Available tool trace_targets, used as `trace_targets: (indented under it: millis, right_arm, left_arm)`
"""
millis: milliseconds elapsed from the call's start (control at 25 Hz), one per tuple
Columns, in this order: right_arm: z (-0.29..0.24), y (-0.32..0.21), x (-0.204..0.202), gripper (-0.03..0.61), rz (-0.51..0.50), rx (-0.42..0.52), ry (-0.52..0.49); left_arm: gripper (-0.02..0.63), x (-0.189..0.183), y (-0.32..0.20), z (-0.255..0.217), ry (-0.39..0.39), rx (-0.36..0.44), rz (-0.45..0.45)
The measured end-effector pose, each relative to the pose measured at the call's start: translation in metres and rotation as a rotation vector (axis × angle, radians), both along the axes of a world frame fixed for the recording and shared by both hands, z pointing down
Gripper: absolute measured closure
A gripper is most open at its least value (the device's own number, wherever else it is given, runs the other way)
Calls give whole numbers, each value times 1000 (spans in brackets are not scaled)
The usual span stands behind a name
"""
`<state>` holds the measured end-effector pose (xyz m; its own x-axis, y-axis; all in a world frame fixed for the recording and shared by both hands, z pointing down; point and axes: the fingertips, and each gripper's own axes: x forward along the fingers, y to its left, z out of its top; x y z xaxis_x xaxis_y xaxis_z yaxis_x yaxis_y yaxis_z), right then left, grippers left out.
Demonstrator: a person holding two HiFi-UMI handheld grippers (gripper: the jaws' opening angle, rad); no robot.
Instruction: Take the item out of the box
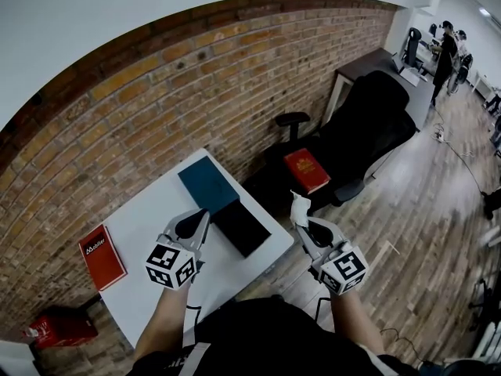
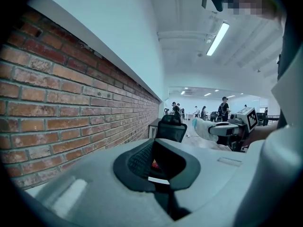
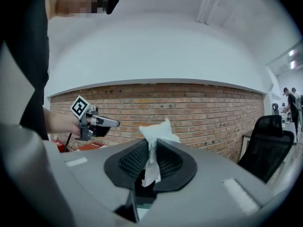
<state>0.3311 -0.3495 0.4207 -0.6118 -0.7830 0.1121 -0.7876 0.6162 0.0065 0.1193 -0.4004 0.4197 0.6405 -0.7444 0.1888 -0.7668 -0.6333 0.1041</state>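
On the white table (image 1: 141, 225) lies a box in two parts, a teal part (image 1: 207, 182) and, touching it on the near side, a black part (image 1: 243, 227). My right gripper (image 1: 304, 219) is off the table's right edge, over the floor, shut on a thin white packet (image 1: 298, 207). In the right gripper view the white packet (image 3: 158, 132) is pinched between the pads and sticks up past the tips of the right gripper (image 3: 151, 157). My left gripper (image 1: 197, 224) hovers beside the black part, with the jaws a little apart and nothing between them.
A red booklet (image 1: 102, 255) lies at the table's left end. A black office chair (image 1: 368, 131) with a red book (image 1: 307, 169) on its seat stands to the right. A red bag (image 1: 59, 327) sits on the floor. The brick wall (image 1: 156, 108) runs behind the table. People stand far off.
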Motion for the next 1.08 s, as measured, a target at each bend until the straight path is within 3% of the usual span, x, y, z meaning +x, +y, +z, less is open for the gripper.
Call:
trace_targets:
  millis: [520,1080]
  right_arm:
    - [-16,2,-28,543,-65,8,4]
    - [5,6,-29,543,-73,-31,16]
  left_arm:
    - [609,1,1,1,23,2,4]
    - [609,0,9,9,31,-21,18]
